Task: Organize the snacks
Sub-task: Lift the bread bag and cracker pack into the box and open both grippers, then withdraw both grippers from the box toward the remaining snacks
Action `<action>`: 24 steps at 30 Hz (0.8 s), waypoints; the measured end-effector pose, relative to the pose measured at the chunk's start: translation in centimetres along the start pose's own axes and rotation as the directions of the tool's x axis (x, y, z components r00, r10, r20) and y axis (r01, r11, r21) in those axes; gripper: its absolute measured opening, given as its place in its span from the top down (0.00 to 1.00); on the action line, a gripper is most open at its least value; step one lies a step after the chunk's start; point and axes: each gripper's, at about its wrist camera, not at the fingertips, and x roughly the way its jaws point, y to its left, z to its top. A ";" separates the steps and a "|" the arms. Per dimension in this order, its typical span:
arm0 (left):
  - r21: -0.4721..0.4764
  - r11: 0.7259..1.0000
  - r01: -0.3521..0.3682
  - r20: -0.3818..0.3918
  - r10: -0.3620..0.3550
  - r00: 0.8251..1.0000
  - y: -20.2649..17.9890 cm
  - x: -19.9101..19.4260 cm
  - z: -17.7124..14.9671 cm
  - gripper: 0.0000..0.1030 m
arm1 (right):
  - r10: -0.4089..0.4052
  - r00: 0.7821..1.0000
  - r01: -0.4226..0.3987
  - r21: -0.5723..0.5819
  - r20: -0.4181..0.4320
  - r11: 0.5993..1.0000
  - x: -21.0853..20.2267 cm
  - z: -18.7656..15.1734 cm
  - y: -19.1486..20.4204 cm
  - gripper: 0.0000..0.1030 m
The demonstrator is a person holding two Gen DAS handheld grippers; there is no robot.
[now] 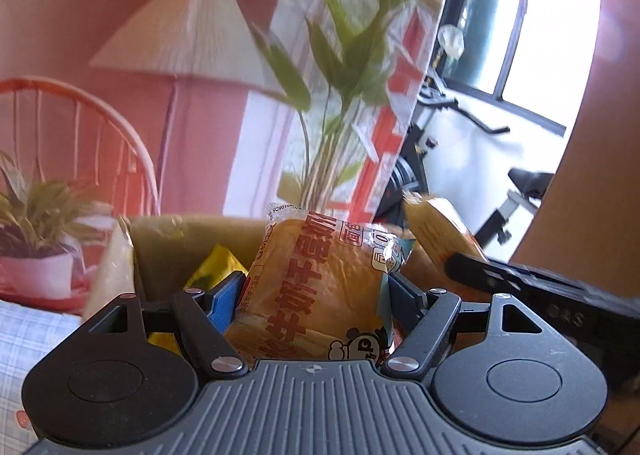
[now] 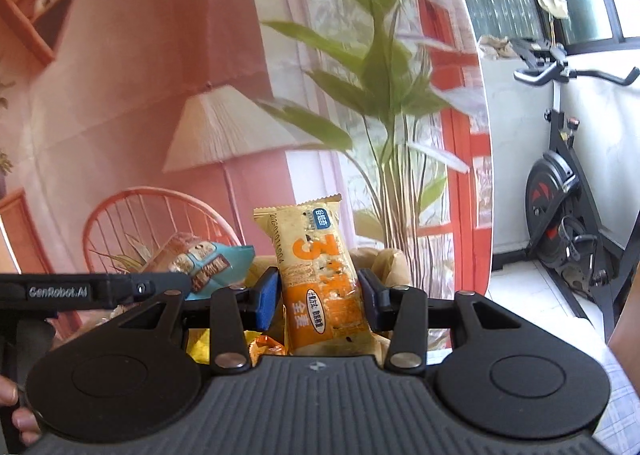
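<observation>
My left gripper (image 1: 316,295) is shut on a clear-wrapped bread packet (image 1: 320,251) with red lettering and a panda cartoon, held upright between its blue pads. My right gripper (image 2: 319,295) is shut on an orange and yellow cracker packet (image 2: 314,251), also upright. Both hang just in front of a brown cardboard box (image 1: 168,239) lined with plastic, which holds a yellow snack bag (image 1: 218,263). In the left wrist view the cracker packet (image 1: 438,227) shows at the right. In the right wrist view the bread packet (image 2: 196,259) shows at the left.
Yellow and orange wrappers (image 2: 266,343) lie below the right gripper. A tall green plant (image 2: 384,67) rises behind the box (image 2: 394,261). An exercise bike (image 2: 560,215) stands at the right. A checked cloth (image 1: 32,335) covers the table at the left. A hand (image 2: 16,415) shows at the lower left.
</observation>
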 end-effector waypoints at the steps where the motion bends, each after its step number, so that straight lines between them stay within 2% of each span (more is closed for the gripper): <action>1: 0.007 1.000 0.002 -0.016 -0.001 1.000 0.0 0.3 -0.2 0.24 | -0.002 1.000 0.002 -0.001 -0.006 1.000 0.5 -0.1 0.0 0.57; 4: 0.012 1.000 0.011 -0.033 -0.010 0.999 0.3 0.8 -0.4 0.24 | -0.006 1.000 0.006 0.007 -0.026 1.000 2.1 -0.3 -0.2 0.56; 8: -0.028 0.999 0.045 -0.022 -0.045 0.999 1.0 0.6 -0.1 0.14 | 0.008 0.997 -0.008 -0.002 -0.075 1.000 3.7 -0.5 -0.1 0.54; 9: -0.026 0.999 0.043 -0.016 -0.043 0.999 0.9 0.4 0.0 0.14 | 0.003 0.997 -0.004 -0.011 -0.074 1.000 3.9 -0.6 0.0 0.51; 10: -0.019 0.999 0.036 -0.008 -0.037 0.999 0.8 0.2 0.2 0.14 | -0.003 0.998 0.002 -0.018 -0.070 1.000 3.9 -0.6 0.1 0.44; 12: -0.004 1.000 0.026 0.008 -0.026 1.000 0.8 -0.4 0.4 0.14 | -0.003 0.998 0.002 -0.011 -0.058 1.000 3.5 -0.6 0.1 0.39; 24: 0.069 0.998 0.009 0.035 -0.011 0.999 0.3 -5.5 0.0 0.14 | -0.008 0.999 0.009 0.017 -0.032 1.000 -1.7 -0.7 0.7 0.39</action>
